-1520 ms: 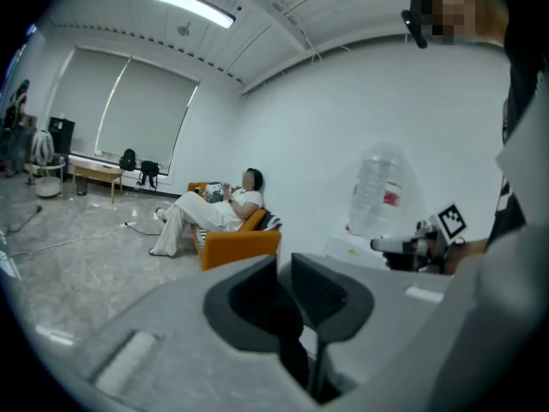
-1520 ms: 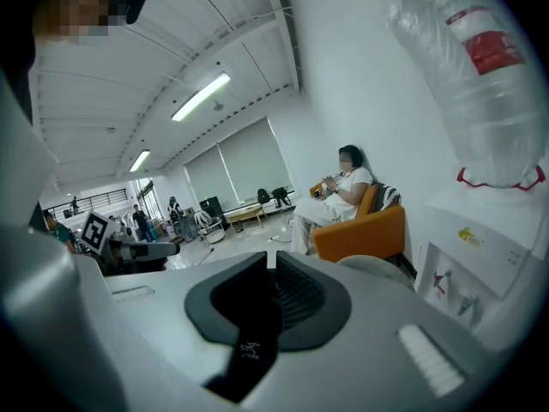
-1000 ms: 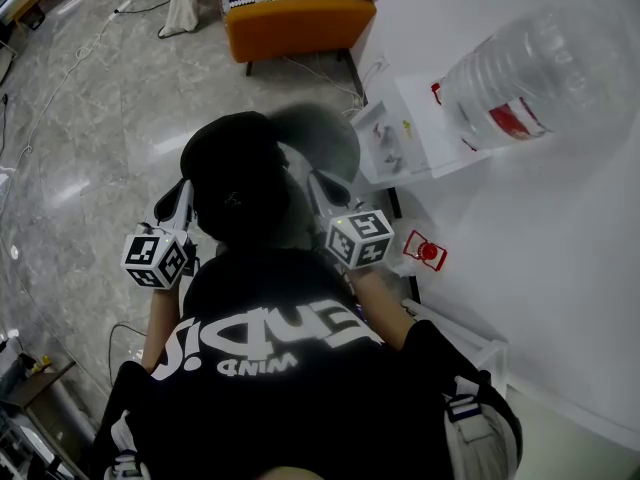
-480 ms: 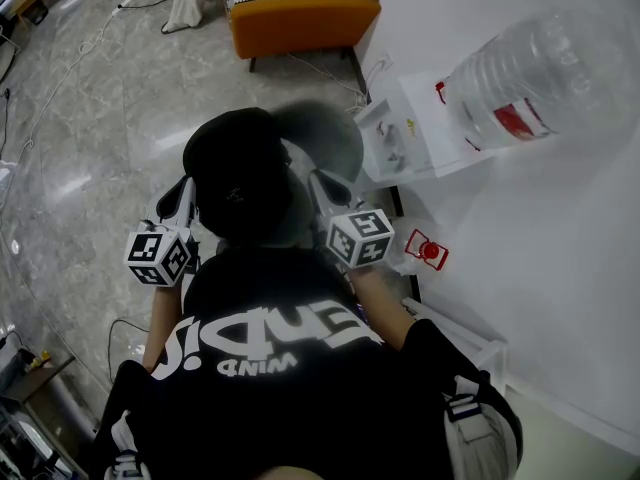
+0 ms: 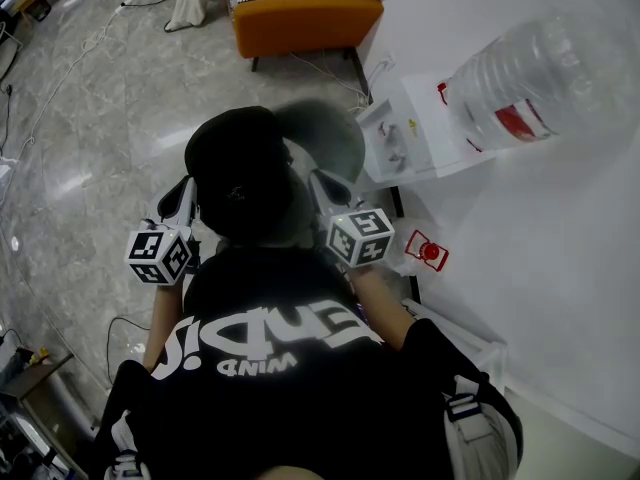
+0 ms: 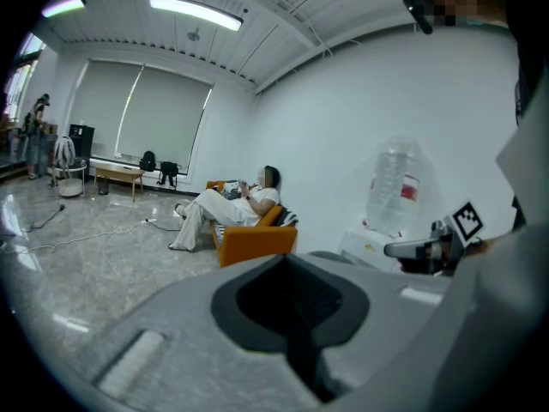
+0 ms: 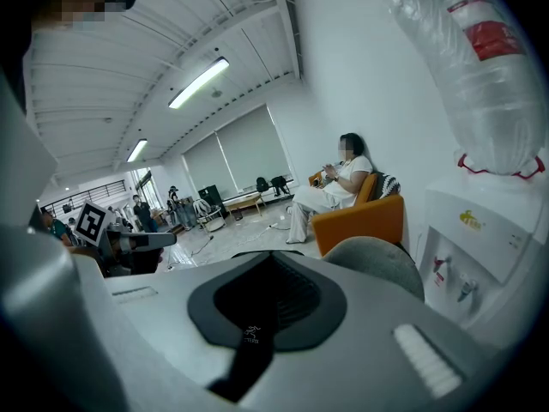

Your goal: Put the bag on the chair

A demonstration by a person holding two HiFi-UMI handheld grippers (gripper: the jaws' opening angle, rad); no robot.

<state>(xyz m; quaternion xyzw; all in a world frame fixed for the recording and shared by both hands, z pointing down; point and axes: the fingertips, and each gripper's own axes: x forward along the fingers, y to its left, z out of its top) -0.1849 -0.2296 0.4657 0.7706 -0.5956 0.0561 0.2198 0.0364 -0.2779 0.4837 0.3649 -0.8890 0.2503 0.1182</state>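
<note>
I cannot pick out a bag in any view. A grey round-backed chair (image 5: 325,138) stands just ahead of the person in the black cap, and its back shows in the right gripper view (image 7: 377,264). My left gripper (image 5: 180,196) is held at the person's left side and my right gripper (image 5: 322,183) at the right side, close to the grey chair. Both point forward. In the gripper views, the jaws of the left gripper (image 6: 292,316) and of the right gripper (image 7: 262,316) are closed together, with only a dark seam between them. I see nothing held.
An orange armchair (image 5: 300,23) with a seated person stands further ahead by the wall. A white water dispenser (image 5: 410,128) with a big clear bottle (image 5: 530,78) is right of the grey chair. Cables (image 5: 90,38) lie on the grey stone floor at the left.
The view has drifted very slightly. Both grippers stay shut and keep their places.
</note>
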